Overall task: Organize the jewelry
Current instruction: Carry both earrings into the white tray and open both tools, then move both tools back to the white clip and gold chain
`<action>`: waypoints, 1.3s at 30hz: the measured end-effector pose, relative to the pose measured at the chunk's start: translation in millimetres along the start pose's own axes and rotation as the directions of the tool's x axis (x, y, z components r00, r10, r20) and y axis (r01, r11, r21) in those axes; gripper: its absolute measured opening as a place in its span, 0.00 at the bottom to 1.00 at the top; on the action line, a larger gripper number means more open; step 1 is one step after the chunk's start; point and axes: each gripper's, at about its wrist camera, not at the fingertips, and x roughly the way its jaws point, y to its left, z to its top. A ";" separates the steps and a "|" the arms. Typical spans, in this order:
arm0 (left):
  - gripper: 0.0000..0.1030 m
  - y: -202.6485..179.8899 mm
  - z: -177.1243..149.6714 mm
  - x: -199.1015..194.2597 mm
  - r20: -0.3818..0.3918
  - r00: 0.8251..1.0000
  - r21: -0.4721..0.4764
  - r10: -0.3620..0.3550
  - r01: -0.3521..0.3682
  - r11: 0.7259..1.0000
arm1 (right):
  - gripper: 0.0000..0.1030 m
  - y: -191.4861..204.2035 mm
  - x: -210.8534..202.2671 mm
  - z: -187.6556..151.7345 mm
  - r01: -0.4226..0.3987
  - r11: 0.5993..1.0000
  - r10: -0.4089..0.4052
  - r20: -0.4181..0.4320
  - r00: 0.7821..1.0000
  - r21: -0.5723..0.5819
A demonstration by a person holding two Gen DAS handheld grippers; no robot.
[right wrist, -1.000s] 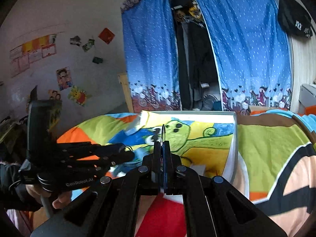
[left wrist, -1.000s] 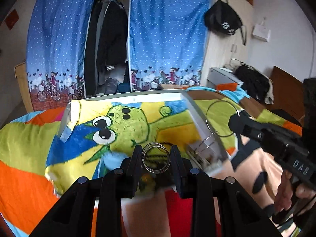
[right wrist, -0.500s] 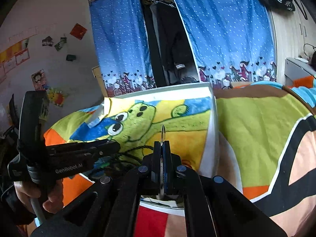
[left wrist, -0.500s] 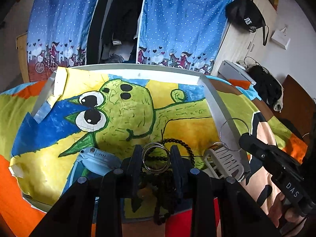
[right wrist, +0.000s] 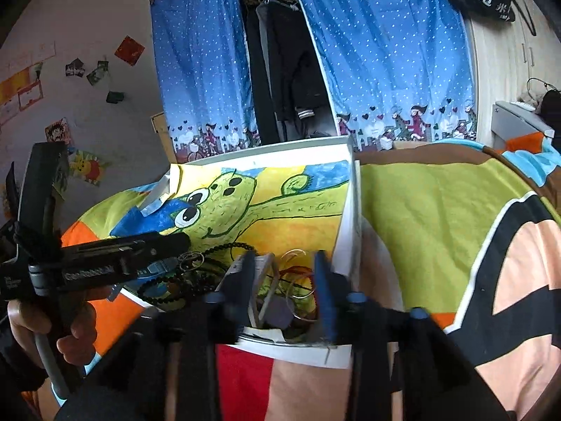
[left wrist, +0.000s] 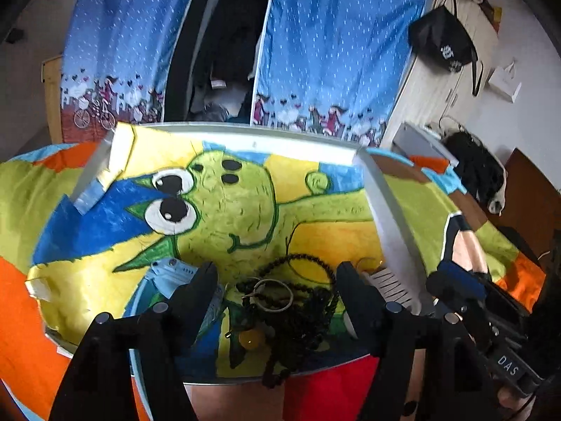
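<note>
A shallow white tray (left wrist: 382,210) lined with a green cartoon picture lies on the bed. In its near part lie silver bangles (left wrist: 273,294) on black bead strings (left wrist: 308,312), a blue watch (left wrist: 168,273), a yellow bead (left wrist: 249,339) and a white comb (left wrist: 389,284). My left gripper (left wrist: 277,294) is open just above the bangles and beads. My right gripper (right wrist: 284,284) is open over the tray's near right corner, above thin wire hoops (right wrist: 298,291) and a white clip (right wrist: 266,280). The left gripper (right wrist: 105,259) shows in the right wrist view.
The tray (right wrist: 350,210) rests on a bright patchwork bedspread (right wrist: 438,228). Blue dotted curtains (left wrist: 336,52) hang around an open wardrobe behind. A black bag (left wrist: 441,42) hangs on a cupboard at right. Posters (right wrist: 84,165) are on the left wall.
Both grippers have lowered toward the tray and opened. The left let the silver bangles fall onto the beads. The right let go of the thin hoop at the tray's right corner.
</note>
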 end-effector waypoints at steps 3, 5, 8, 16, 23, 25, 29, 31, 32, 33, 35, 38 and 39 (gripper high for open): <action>0.75 -1.6 0.9 -10.6 0.019 1.000 -0.004 0.020 -0.020 1.000 | 0.41 -2.5 -11.9 -0.1 0.016 1.000 -0.016 0.018 1.000 -0.004; 0.89 -3.1 -1.2 -22.8 0.060 0.997 -0.005 0.042 -0.041 0.999 | 0.50 -2.6 -21.3 -0.9 0.022 1.000 -0.022 0.033 0.999 -0.007; 1.00 -1.6 -7.7 -42.5 0.115 0.992 -0.033 0.060 -0.057 0.998 | 0.61 0.2 -40.4 -2.4 0.024 1.000 -0.023 0.069 0.997 -0.018; 1.00 -4.7 -38.9 -92.9 0.182 0.979 -0.026 0.097 -0.094 0.995 | 0.82 19.3 -99.5 -16.1 0.019 0.998 -0.007 0.179 0.984 -0.064; 1.00 -6.0 -75.3 -144.5 0.255 0.958 0.008 0.128 -0.134 0.991 | 0.95 41.5 -149.8 -44.2 0.029 0.993 0.003 0.281 0.960 -0.110; 1.00 -6.7 -88.2 -158.6 0.275 0.951 0.015 0.142 -0.152 0.988 | 0.99 46.5 -164.5 -56.3 0.037 0.993 0.001 0.311 0.950 -0.116; 1.00 -4.2 -112.9 -183.4 0.286 0.946 0.027 0.155 -0.170 0.985 | 0.99 53.4 -185.1 -77.9 0.040 0.992 0.002 0.324 0.946 -0.122; 1.00 -1.2 -127.2 -194.3 0.289 0.944 0.031 0.161 -0.177 0.984 | 0.99 54.9 -193.4 -89.4 0.029 0.992 0.011 0.317 0.948 -0.123; 1.00 0.4 -134.0 -198.9 0.289 0.944 0.032 0.161 -0.177 0.984 | 0.99 55.9 -198.1 -96.7 0.027 0.992 0.012 0.312 0.950 -0.121; 1.00 3.2 -143.1 -203.2 0.284 0.945 0.032 0.163 -0.179 0.983 | 0.99 56.4 -201.6 -102.6 0.022 0.992 0.017 0.306 0.952 -0.124; 1.00 8.1 -157.3 -208.3 0.263 0.950 0.032 0.168 -0.183 0.983 | 0.99 58.7 -206.4 -115.8 0.013 0.990 0.028 0.285 0.958 -0.142; 1.00 15.8 -180.7 -209.5 0.226 0.957 0.039 0.180 -0.194 0.980 | 0.99 59.5 -211.3 -137.1 0.017 0.987 0.024 0.250 0.968 -0.161; 1.00 18.7 -189.0 -208.7 0.213 0.959 0.042 0.186 -0.199 0.979 | 0.99 59.4 -213.7 -145.7 0.020 0.987 0.019 0.239 0.971 -0.161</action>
